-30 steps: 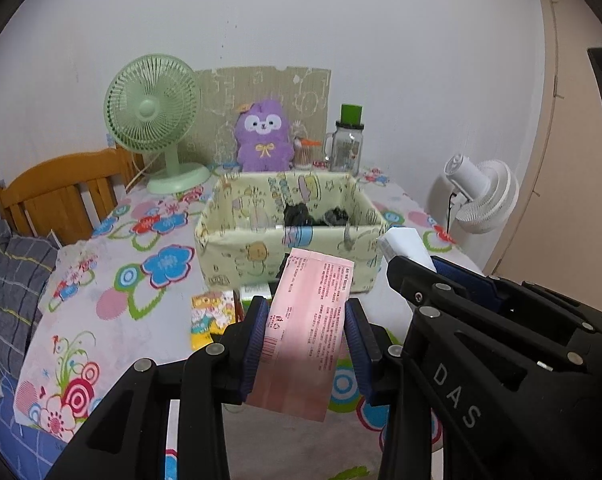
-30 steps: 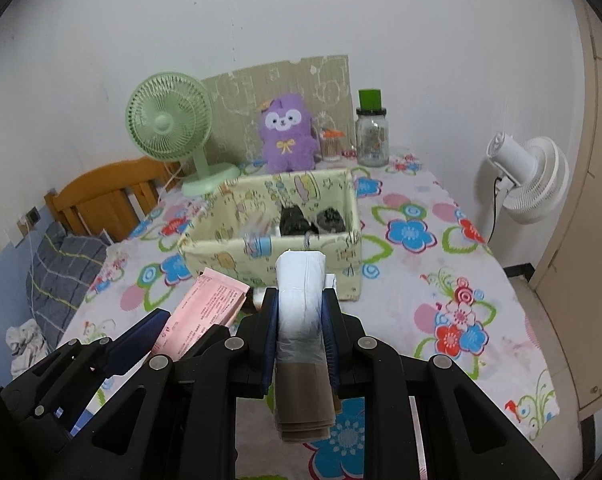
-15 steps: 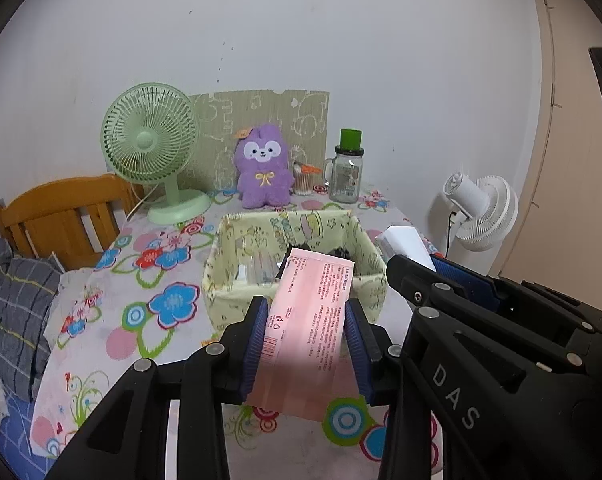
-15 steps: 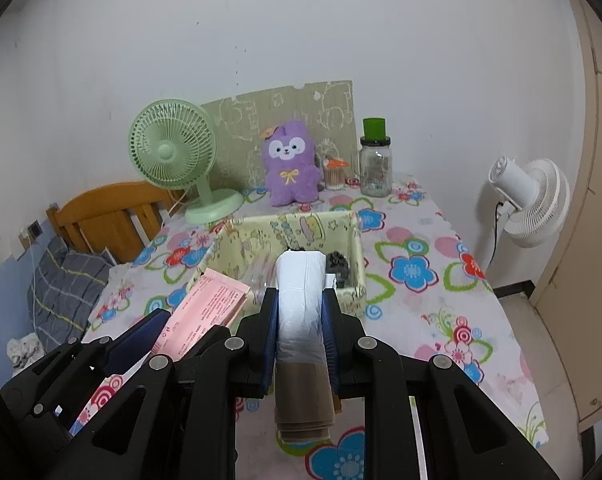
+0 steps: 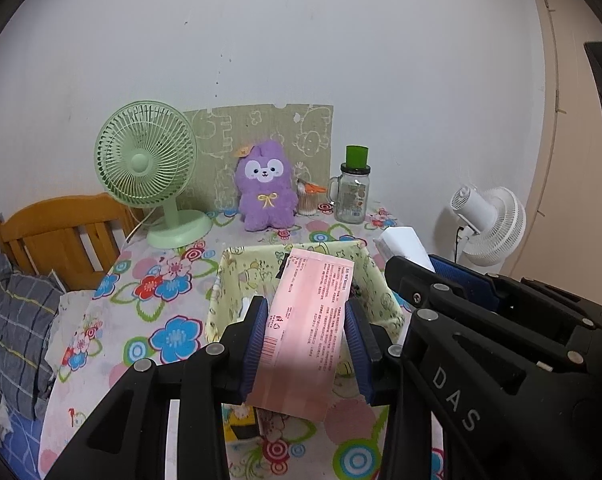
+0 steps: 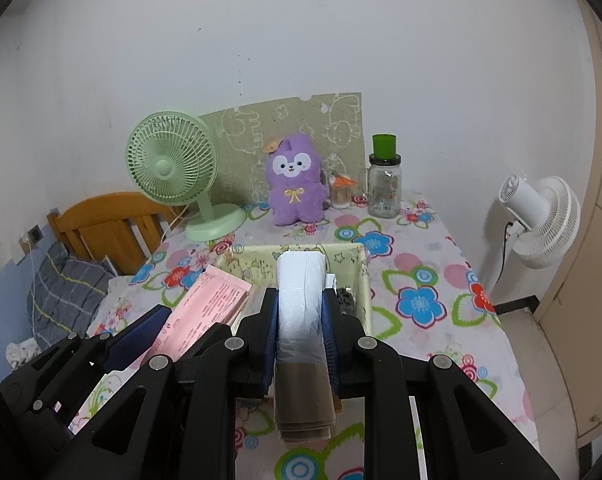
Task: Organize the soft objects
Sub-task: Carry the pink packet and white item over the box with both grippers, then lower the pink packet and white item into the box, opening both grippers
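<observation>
The left gripper (image 5: 307, 334) pinches a pink packet (image 5: 307, 320) above the near edge of the fabric bin (image 5: 385, 300). Beside it, the right gripper (image 6: 301, 330) is clamped on a white roll (image 6: 301, 300), also over the bin's near side. Dark items (image 6: 345, 298) lie inside the bin.

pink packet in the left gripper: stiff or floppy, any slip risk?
Probably semi-stiff: the pink packet stands out flat beyond the left gripper without drooping. Likely light, since it looks thin and flat. Its glossy-looking film could slip; the pads grip only its side edges.
</observation>
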Tool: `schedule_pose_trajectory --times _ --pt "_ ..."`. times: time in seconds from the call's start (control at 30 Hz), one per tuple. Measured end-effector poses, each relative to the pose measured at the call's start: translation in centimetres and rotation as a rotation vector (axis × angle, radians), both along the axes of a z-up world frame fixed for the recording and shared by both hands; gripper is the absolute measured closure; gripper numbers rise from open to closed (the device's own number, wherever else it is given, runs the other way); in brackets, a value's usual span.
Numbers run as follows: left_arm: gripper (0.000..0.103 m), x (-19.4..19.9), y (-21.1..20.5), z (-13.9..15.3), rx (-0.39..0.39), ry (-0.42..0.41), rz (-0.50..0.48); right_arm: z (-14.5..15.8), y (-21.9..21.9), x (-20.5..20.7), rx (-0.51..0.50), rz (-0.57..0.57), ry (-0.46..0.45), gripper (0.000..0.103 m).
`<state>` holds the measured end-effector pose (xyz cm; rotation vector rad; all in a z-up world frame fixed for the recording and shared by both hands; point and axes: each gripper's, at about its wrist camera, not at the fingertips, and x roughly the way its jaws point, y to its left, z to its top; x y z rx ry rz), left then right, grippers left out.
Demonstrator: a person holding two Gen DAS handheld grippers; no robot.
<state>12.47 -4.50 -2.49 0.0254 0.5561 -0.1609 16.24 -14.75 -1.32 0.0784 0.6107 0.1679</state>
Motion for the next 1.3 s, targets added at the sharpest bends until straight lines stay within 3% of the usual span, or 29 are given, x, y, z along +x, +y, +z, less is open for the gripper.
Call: schedule_pose_trajectory --times 0.63,1.2,1.23,1.3 --pt "0.063 6.6 -0.2 -1.5 0.021 0.035 0.021 -1.0 -0.4 6.2 0.001 0.022 0.014 0.079" --pt "0.06 11.8 -0.8 -4.8 0.024 0.138 0.024 -3.9 -1.0 11.1 0.024 0.047 0.073 0.079" --pt "0.058 11.9 -0.8 -4.9 0.024 0.143 0.024 -4.1 -1.0 11.3 0.025 0.052 0.077 0.079" --pt "0.043 12.2 -0.7 -5.2 0.024 0.154 0.02 -4.3 -1.0 11.5 0.027 0.058 0.082 0.079"
